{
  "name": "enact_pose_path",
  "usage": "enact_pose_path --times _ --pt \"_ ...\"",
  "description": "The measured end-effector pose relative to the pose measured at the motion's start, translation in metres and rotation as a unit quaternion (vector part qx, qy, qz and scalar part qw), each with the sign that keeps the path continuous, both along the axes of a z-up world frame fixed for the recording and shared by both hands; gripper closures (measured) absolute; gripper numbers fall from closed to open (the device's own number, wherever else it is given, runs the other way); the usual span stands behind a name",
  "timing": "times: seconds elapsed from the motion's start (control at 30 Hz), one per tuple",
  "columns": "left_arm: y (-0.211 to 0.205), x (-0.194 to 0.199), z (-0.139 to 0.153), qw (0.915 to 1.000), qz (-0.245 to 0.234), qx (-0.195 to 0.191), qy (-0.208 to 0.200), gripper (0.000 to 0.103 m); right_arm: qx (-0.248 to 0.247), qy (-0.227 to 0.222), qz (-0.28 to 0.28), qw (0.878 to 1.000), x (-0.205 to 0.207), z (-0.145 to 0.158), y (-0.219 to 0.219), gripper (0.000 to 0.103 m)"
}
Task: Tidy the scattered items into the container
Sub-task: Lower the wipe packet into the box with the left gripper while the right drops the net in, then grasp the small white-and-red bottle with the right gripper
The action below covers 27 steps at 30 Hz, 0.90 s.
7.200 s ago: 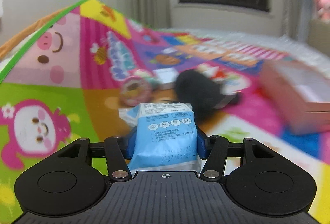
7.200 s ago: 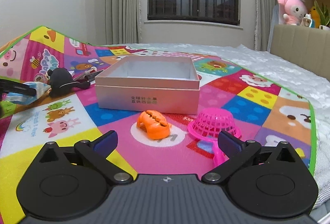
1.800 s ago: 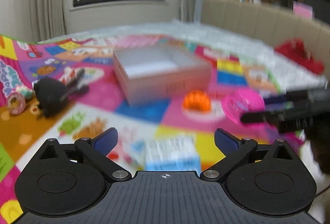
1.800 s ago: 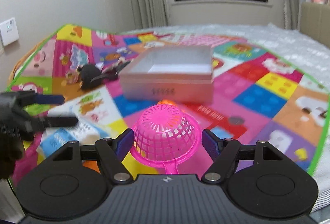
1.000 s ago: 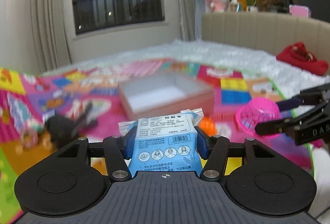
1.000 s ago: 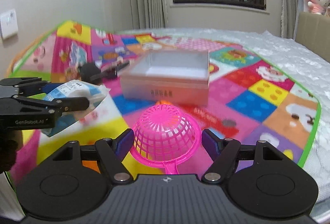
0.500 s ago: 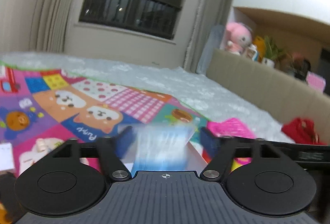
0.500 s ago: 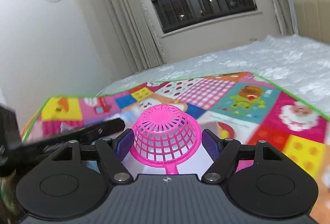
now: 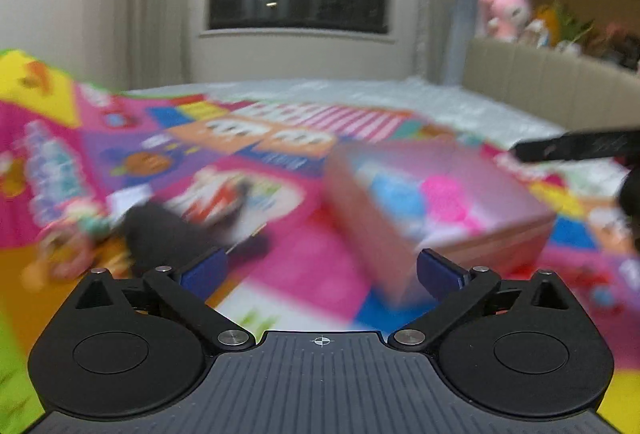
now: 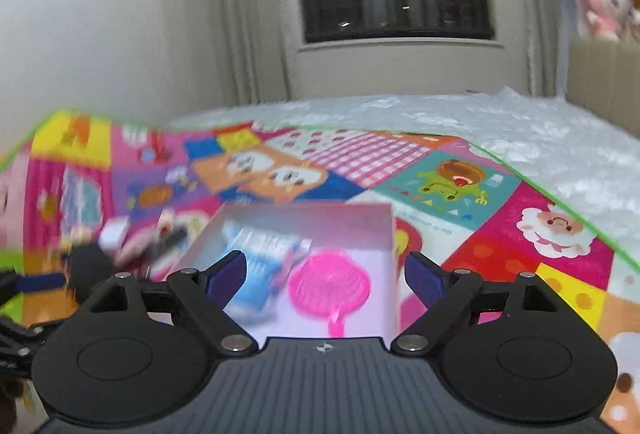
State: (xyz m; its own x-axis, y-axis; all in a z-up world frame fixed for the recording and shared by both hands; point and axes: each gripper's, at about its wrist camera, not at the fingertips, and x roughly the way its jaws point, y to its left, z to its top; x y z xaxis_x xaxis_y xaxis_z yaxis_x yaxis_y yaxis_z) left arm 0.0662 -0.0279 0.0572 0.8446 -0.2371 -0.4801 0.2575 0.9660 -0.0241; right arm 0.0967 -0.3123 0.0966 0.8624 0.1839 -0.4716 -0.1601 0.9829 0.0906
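The pinkish-silver box [image 10: 304, 214] stands on the play mat, just ahead of and below my right gripper [image 10: 325, 276]. The blue wipes pack [image 10: 260, 274] and the pink strainer [image 10: 332, 284] lie inside it. The right jaws are opening, their pads clear of the strainer. In the blurred left wrist view the box [image 9: 500, 210] sits ahead to the right, with the blue pack [image 9: 390, 194] and strainer [image 9: 444, 198] in it. My left gripper [image 9: 320, 270] has its jaws opening wide with nothing between them.
A black toy [image 9: 160, 230] lies on the mat [image 9: 280, 258] left of the box, with a round colourful item [image 9: 60, 246] and a small white card [image 10: 114, 234] near it. White bedding [image 10: 520, 122] spreads beyond the mat. A beige padded board [image 9: 552, 90] carries plush toys.
Both grippers have let go: the blue pack left the left jaws and the pink strainer left the right jaws, and both lie in the box. The left gripper's view swung back towards the black toy.
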Motion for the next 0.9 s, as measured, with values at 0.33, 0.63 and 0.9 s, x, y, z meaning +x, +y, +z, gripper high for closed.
enact_pose_path --times 0.33,0.63,0.9 --pt "0.088 -0.017 -0.022 0.9883 0.142 -0.032 0.045 0.0 -0.045 0.043 0.107 0.992 -0.01 0.003 0.12 0.015" --pt "0.098 -0.041 -0.016 0.9948 0.085 -0.046 0.032 0.0 -0.039 0.077 0.166 0.982 0.034 0.01 0.233 0.042" --pt "0.121 -0.049 -0.012 0.9901 0.095 -0.101 0.018 0.0 -0.016 0.114 0.079 0.99 0.167 -0.008 0.271 0.051"
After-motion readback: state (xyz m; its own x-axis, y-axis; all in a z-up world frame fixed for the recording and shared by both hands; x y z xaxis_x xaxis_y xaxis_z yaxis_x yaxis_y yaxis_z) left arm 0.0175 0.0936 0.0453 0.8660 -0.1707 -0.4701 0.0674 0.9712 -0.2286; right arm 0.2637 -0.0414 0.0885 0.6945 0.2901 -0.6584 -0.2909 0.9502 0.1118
